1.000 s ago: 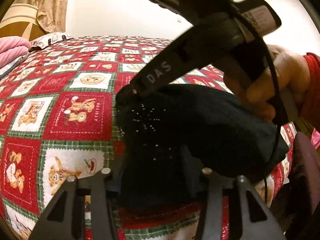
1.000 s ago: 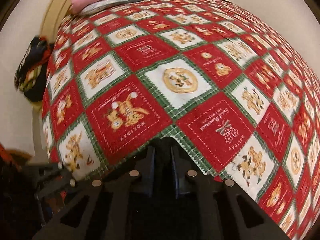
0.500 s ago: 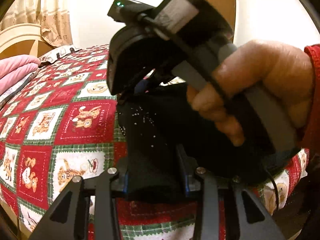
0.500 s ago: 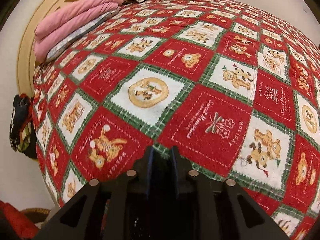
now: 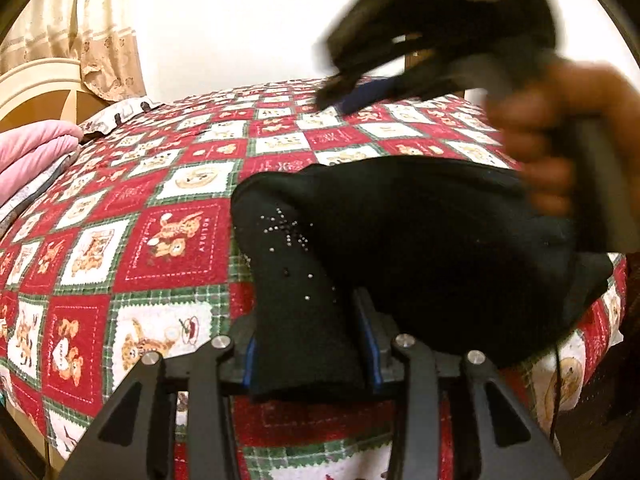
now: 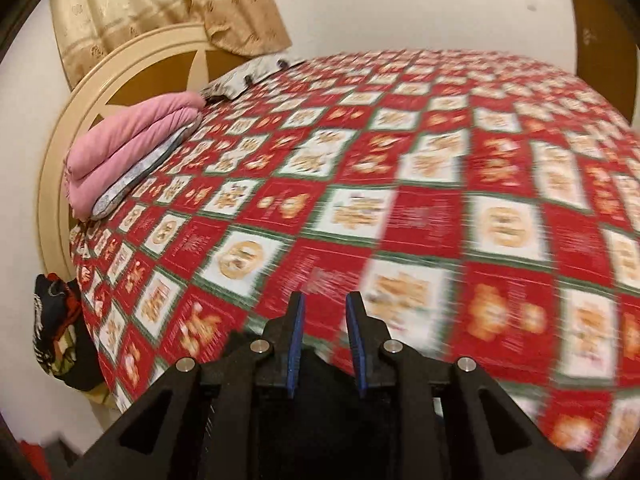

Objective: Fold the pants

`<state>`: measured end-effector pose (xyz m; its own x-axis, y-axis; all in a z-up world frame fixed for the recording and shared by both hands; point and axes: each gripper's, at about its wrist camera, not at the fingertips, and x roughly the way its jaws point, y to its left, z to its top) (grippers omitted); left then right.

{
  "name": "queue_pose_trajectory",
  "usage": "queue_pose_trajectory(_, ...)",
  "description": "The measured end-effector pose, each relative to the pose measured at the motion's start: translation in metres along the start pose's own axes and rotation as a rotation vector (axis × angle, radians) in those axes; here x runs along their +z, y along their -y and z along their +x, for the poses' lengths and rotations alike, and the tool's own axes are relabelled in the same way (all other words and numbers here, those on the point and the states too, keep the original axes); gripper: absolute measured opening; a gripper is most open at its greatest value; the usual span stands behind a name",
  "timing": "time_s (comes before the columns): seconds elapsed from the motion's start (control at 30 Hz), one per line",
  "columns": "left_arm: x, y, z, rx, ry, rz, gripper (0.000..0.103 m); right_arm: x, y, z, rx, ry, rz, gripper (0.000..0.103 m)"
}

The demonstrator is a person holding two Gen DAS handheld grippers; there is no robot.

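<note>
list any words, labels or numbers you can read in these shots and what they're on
"HOLIDAY": reads sideways along the right edge of a red teddy-bear square of the bedspread, left wrist view.
Other red squares, such as one behind the black pants: stitched script there is too small to read.
Right wrist view: lettering on the quilt is motion-blurred, unreadable.
Dark bag by the bed: pale markings, not legible.
Right gripper: blurred, no label readable.
</note>
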<state>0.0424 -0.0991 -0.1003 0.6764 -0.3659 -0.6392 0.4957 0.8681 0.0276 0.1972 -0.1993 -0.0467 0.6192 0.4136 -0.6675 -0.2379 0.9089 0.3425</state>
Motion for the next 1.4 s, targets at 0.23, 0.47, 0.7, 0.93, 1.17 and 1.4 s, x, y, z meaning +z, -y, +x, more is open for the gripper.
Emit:
queue_pose_trajectory(0.23,0.0,0.003,-0.005,-0.014,-0.011,0.01,0.044,-0.074,0.035,-0.065,-0.009,0.026,0.088,0.031)
queue_pose_trajectory(0.47,0.019,-0.03,-0.019,-0.027,-0.009,-0.011,0.058,-0.136,0.024,-0.076,-0.031,0.015,0.037,0.031)
queue_pose_trajectory(0.7,0.065,-0.053,-0.019,0.043,0.092,0.005,0.073,-0.17,0.022,-0.069,-0.048,0.015,-0.006,0.038)
queue_pose_trajectory(0.93,0.083,-0.035,0.058,0.073,-0.025,0.107,0.074,-0.174,0.025,-0.098,-0.044,0.095,0.056,0.041)
queue_pose_trajectory(1.17,0.078,-0.058,0.068,0.017,-0.071,-0.018,0.09,-0.207,0.116,-0.157,-0.097,0.284,0.459,0.077)
queue_pose_trajectory(1.4,0.06,-0.075,0.028,-0.083,-0.024,-0.161,0.091,-0.223,0.147,-0.133,0.061,0.277,0.638,0.077)
